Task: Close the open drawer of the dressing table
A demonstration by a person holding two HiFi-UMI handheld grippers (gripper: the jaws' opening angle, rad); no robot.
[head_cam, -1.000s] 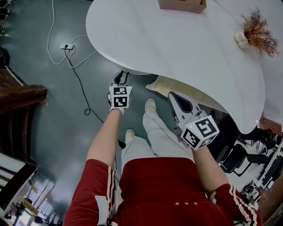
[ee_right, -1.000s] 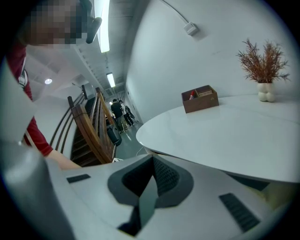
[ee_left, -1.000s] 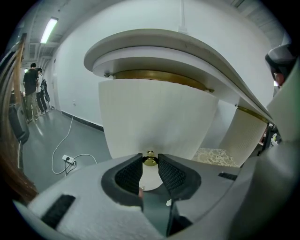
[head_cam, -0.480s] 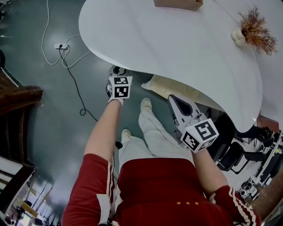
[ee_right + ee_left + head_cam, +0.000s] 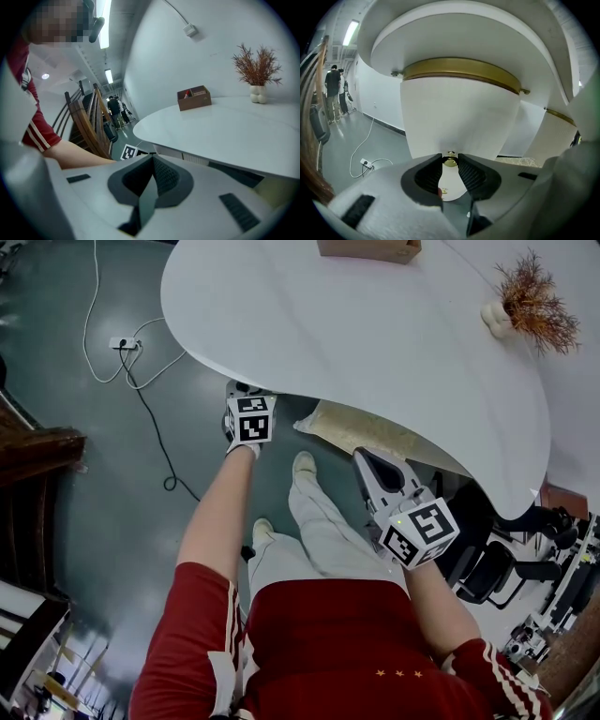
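Observation:
The dressing table's white top (image 5: 375,334) fills the upper head view. Below it, the left gripper view shows a curved white drawer front (image 5: 459,117) under a gold band, with a small brass knob (image 5: 450,162). My left gripper (image 5: 450,161) is shut on that knob, both pads pressing its sides. From the head camera, the left gripper (image 5: 242,388) reaches just under the table's edge. My right gripper (image 5: 375,465) hangs lower right of the table edge, shut with nothing in it (image 5: 151,159). A beige speckled surface (image 5: 366,432) shows beneath the table edge between the two grippers.
A brown box (image 5: 367,249) and a vase of dried twigs (image 5: 525,301) stand on the tabletop. A power strip with cables (image 5: 120,343) lies on the grey floor at left, near a dark wooden chair (image 5: 37,442). Black office chairs (image 5: 497,573) crowd the right. People stand far off (image 5: 333,89).
My left gripper has moved toward the table, still on the knob, and now sits under the tabletop's edge. The right gripper has hardly shifted.

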